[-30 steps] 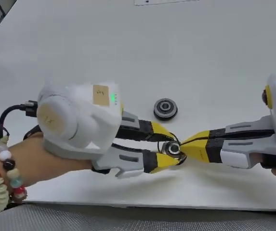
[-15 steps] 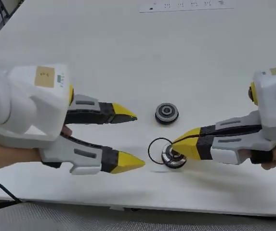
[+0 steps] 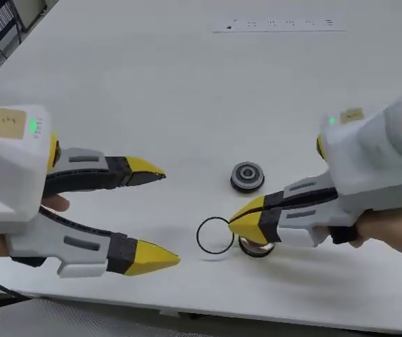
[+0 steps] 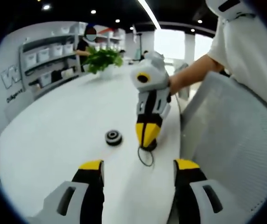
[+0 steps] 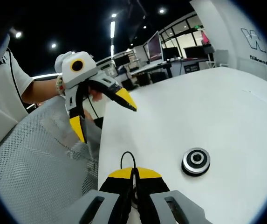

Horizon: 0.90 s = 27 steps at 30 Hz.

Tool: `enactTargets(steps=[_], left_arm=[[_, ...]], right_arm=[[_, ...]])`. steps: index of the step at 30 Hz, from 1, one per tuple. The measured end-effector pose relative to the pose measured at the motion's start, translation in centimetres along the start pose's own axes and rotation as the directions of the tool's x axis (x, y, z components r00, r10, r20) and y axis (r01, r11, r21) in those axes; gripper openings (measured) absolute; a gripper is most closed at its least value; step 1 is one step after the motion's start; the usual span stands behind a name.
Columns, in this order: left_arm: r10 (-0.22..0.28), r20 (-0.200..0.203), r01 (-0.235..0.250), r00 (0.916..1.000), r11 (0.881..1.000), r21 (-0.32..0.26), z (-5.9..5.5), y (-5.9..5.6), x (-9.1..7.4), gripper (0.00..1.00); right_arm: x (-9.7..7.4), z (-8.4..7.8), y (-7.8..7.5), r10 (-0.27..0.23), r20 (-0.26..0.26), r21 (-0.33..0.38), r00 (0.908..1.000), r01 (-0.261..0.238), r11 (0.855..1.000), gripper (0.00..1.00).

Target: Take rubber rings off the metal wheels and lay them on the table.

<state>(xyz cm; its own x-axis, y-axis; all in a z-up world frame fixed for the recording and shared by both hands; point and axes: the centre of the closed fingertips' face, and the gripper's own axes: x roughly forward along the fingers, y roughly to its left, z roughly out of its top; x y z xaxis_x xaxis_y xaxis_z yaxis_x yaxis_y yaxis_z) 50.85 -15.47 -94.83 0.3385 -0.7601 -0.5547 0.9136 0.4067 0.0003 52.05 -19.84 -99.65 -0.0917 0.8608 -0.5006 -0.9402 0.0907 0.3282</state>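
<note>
Workbench view with both grippers low over the white table (image 3: 186,84). The left gripper (image 3: 160,216) lies nearly level, pointing across toward the other one, its jaws spread wide with nothing between them. The right gripper (image 3: 237,222) comes in from the opposite side, gripped in the right hand (image 3: 379,226), and tilts nose-down so that its yellow tips reach the tabletop. Its jaws are pressed together on the thin black rubber ring (image 3: 198,236). The free loop of the ring runs out ahead of the tips, toward the left gripper, and seems to lie on the table. One metal wheel (image 3: 257,247) sits directly under the right gripper's tips, partly hidden by them. A second metal wheel (image 3: 247,176) lies flat just beyond the same tips, apart from both grippers and with a dark band around its rim
</note>
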Motion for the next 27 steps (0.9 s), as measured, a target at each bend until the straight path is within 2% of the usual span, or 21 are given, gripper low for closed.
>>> enactTargets(steps=[6,11,20,27], left_arm=[[0.026,0.007,-0.026,0.9996,0.999,-0.024,-0.1,0.1,-0.7,0.66],[0.041,0.009,-0.041,0.9991,0.999,-0.028,0.0,0.3,-0.9,0.66],[0.041,0.024,-0.04,0.9989,0.999,-0.033,0.5,0.4,-0.6,0.66],[0.01,0.032,-0.009,0.9995,1.0,-0.004,1.7,-0.1,0.6,0.64]], right_arm=[[1.0,0.0,-0.3,-0.006,-0.023,-0.023,0.9997,0.005,1.0,0.0],[0.9,-0.2,-0.9,-0.035,-0.034,-0.038,0.9988,0.034,0.999,0.11],[-0.7,-0.4,-1.6,-0.08,-0.01,-0.035,0.9968,0.079,0.996,0.16],[-2.9,-1.2,-1.4,-0.108,0.022,-0.05,0.9939,0.109,0.993,0.2]])
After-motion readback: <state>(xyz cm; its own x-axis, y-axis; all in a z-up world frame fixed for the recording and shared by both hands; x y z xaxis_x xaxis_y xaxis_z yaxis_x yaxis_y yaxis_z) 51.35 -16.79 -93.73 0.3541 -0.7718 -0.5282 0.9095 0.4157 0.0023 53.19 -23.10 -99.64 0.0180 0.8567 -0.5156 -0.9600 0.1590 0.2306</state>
